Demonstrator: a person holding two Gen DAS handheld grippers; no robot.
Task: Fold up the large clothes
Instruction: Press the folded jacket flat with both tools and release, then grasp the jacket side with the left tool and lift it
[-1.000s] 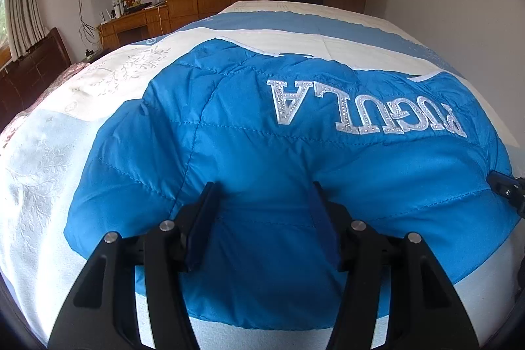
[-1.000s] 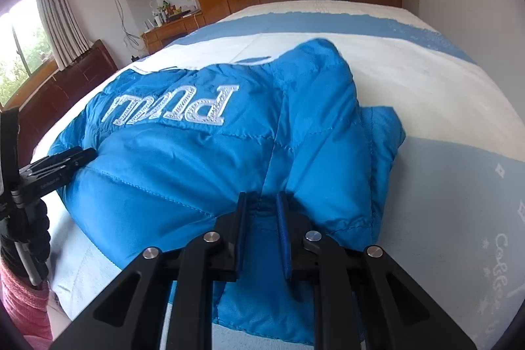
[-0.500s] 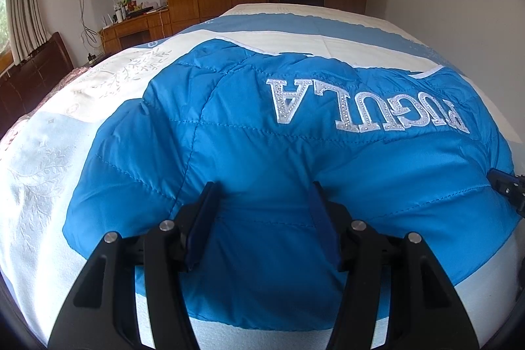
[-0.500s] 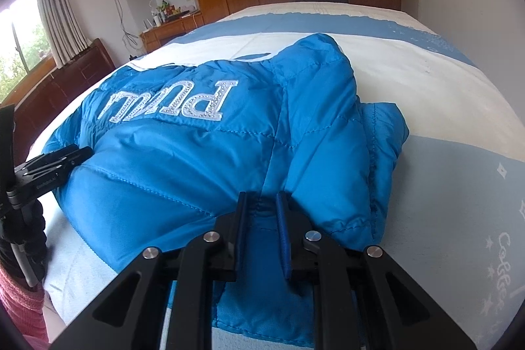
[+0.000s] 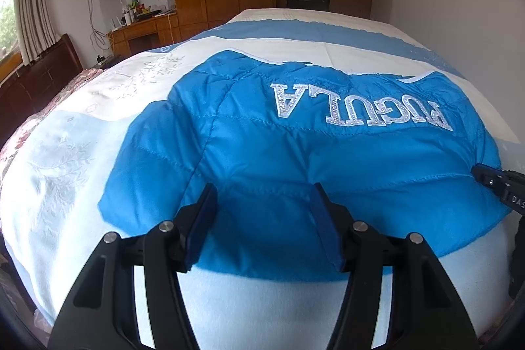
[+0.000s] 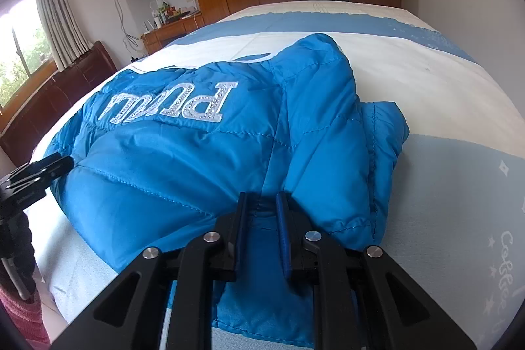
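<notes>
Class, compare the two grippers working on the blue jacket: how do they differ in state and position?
The left gripper is open, jaws wide above the jacket; the right gripper is pinched on jacket fabric. The left is near the hem's middle; the right is by the folded side. Both are black with blue pads.

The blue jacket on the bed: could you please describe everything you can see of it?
The jacket is bright blue, quilted and puffy, of shiny fabric, with silver studded letters upside down to both cameras. It lies folded on the bed, a layer sticking out on its right. The right gripper pinches its near edge; the left gripper is open over its near hem.
</notes>
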